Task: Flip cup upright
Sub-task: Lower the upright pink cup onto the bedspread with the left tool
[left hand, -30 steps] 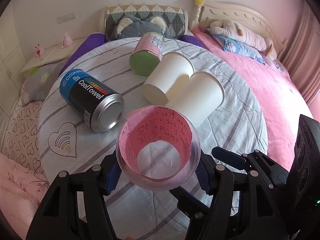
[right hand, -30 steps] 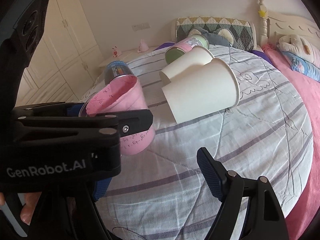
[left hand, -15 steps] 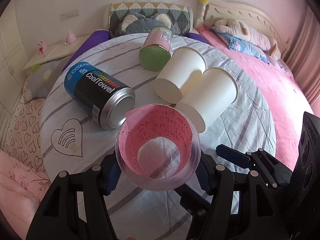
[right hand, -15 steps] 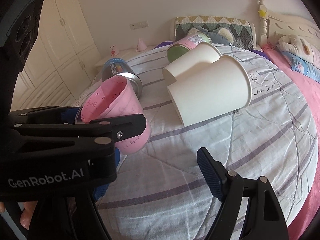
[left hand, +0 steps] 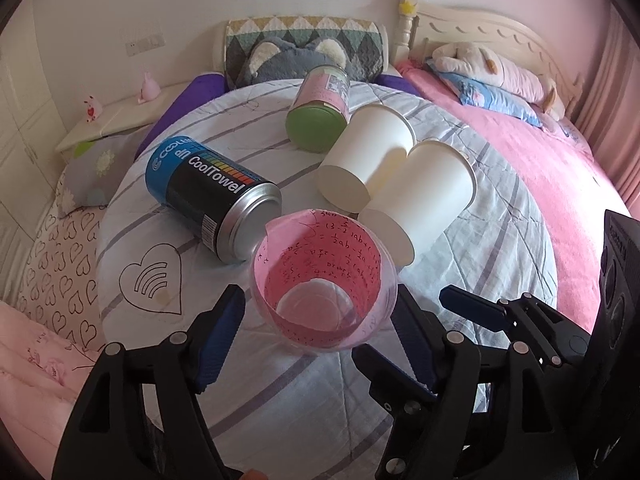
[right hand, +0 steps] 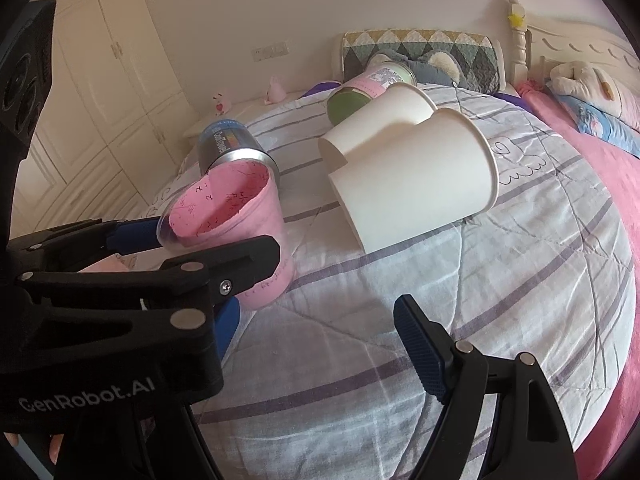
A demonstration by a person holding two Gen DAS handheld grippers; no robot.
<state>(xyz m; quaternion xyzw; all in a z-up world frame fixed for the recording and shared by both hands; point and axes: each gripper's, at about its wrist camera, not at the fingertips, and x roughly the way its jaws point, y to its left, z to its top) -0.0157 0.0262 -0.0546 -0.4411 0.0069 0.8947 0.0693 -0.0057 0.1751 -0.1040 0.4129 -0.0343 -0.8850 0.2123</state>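
A clear plastic cup lined with pink written-on paper [left hand: 324, 292] stands upright, mouth up, on the round striped quilt; it also shows in the right wrist view [right hand: 240, 236]. My left gripper [left hand: 316, 328] is open, its blue-padded fingers on either side of the cup with a gap showing on the left side. My right gripper [right hand: 320, 320] is open and empty, low over the quilt just right of the cup; its left finger is hidden behind the left gripper's body.
Two white paper cups [left hand: 404, 184] lie on their sides behind the pink cup. A blue-black CoolTowel can [left hand: 212, 196] and a green-lidded pink jar [left hand: 320, 112] also lie on the quilt [left hand: 280, 400]. Pillows and plush toys sit beyond.
The left gripper's fingers have opened off the pink cup, which now stands free on the quilt. Both grippers have drawn back slightly.
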